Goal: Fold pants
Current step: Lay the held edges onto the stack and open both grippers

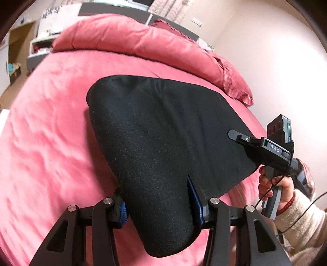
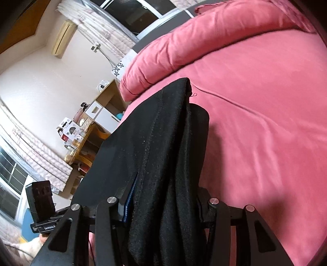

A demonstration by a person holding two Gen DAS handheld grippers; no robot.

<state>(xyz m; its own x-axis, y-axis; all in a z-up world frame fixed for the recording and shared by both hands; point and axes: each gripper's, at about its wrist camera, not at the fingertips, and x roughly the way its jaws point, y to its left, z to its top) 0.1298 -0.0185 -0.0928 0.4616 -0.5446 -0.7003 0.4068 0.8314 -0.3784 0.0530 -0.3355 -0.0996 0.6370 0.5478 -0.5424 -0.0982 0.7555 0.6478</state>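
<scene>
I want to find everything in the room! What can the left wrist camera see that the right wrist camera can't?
Only the left wrist view shows the person's hand gripping the right gripper, and the pants spread wide. Only the right wrist view shows the air conditioner, the windows and a cluttered wooden desk. Both show the black pants clamped in jaws, the pink bed and the pink duvet.

We lose right gripper point(image 2: 163, 206) fingertips under black pants point(image 2: 163, 163); left gripper point(image 1: 161, 206) pads half buried too. Bed point(image 2: 265, 122) edges cut off; desk clutter point(image 2: 71, 133) too small.
</scene>
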